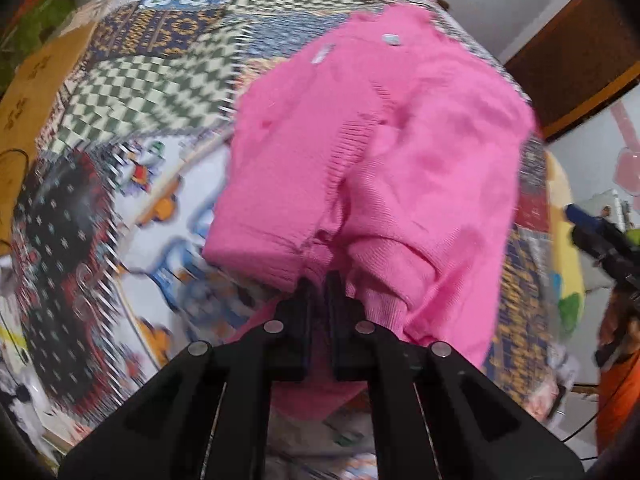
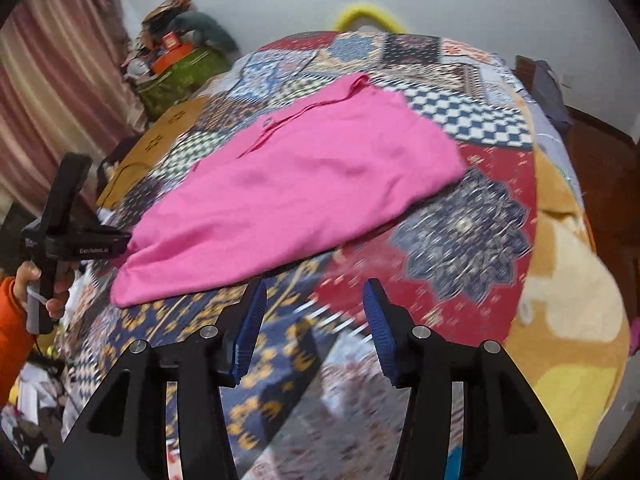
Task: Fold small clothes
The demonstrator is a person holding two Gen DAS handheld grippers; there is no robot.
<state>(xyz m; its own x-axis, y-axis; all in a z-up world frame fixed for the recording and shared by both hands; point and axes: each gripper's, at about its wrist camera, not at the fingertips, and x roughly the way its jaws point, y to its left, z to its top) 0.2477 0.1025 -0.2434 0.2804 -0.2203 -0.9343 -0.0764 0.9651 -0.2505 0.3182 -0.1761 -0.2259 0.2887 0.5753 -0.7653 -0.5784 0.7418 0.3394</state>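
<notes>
A small pink knitted cardigan (image 1: 380, 152) lies on a patchwork bedspread (image 1: 160, 92). My left gripper (image 1: 319, 280) is shut on the cardigan's near ribbed edge, with pink knit pinched between the black fingers. In the right wrist view the cardigan (image 2: 304, 176) lies spread out with a button placket at its far side. The left gripper (image 2: 120, 242) shows there at the cardigan's left corner, held by a hand in an orange sleeve. My right gripper (image 2: 316, 300) is open and empty, hovering over the bedspread (image 2: 460, 216) just short of the cardigan's near edge.
A brown cardboard piece (image 2: 160, 136) lies on the bed's left side. A green bag with clutter (image 2: 180, 68) stands by the curtain (image 2: 48, 92). A yellow-and-tan blanket (image 2: 572, 280) covers the bed's right side. A wooden door (image 1: 580, 52) is at the far right.
</notes>
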